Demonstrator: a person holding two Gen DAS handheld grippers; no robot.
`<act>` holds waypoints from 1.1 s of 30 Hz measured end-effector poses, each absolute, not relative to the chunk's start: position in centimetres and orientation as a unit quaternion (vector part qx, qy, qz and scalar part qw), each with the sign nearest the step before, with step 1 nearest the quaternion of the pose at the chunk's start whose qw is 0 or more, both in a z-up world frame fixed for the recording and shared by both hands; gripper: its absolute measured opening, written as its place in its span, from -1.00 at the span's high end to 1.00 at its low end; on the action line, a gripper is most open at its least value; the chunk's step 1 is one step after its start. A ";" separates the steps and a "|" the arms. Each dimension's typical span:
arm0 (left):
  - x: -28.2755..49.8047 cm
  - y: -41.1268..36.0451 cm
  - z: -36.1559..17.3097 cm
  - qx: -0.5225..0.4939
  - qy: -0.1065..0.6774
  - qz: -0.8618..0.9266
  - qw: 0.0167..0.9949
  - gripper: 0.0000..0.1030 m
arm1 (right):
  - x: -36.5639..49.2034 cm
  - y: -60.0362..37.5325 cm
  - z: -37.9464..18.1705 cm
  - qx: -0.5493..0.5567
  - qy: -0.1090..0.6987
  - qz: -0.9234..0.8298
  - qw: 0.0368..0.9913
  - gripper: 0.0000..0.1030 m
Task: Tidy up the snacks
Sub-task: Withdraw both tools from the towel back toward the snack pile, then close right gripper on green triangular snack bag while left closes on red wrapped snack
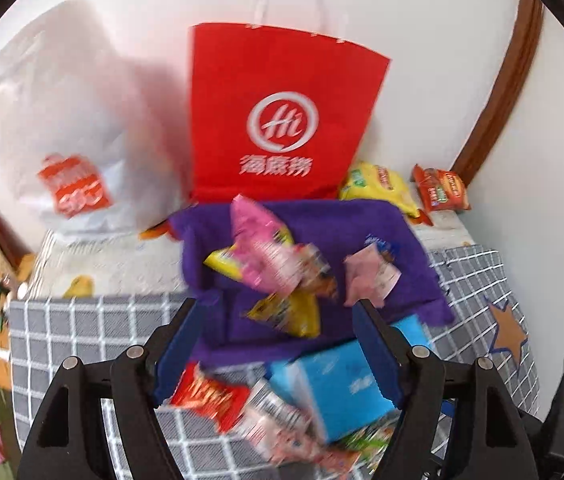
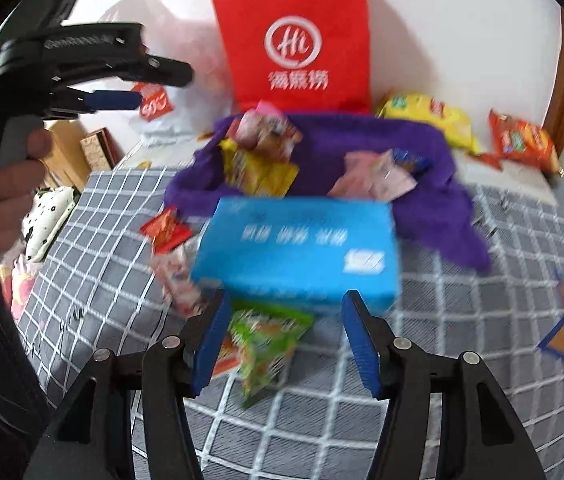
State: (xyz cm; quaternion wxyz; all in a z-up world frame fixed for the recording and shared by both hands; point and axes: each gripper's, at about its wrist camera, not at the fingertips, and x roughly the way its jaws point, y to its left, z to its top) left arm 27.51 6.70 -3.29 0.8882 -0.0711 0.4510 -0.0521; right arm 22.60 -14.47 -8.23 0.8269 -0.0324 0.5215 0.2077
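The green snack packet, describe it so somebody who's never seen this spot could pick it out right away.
Start at the tall red paper bag against the wall and come forward over the purple cloth to the blue box on the checked cover. The green snack packet lies just in front of that box, between the right gripper fingers. It is the only green wrapper; its neighbours are red, pink or yellow.

The red paper bag (image 1: 282, 120) bears a white circled "Hi" logo above three white Chinese characters, 海底捞. Print on the blue box (image 2: 301, 252), white plastic bag (image 1: 78, 128) and snack packets is too blurred to read.
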 end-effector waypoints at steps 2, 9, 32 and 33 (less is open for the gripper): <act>26.2 7.9 -4.0 -0.084 0.455 -0.049 0.885 -0.48 | 21.6 -13.5 -9.4 -0.047 0.525 0.207 0.824 -0.11; 21.7 12.5 -7.4 -0.129 0.470 -0.031 0.873 -0.48 | 20.3 -11.8 -12.5 -0.060 0.518 0.166 0.837 -0.11; 23.9 12.2 -16.0 -0.186 0.517 0.016 0.835 -0.48 | 20.2 -20.8 -12.9 -0.068 0.467 0.090 0.877 0.09; 24.1 12.2 -16.2 -0.192 0.515 0.017 0.835 -0.48 | 20.5 -21.6 -13.2 -0.060 0.469 0.085 0.877 0.09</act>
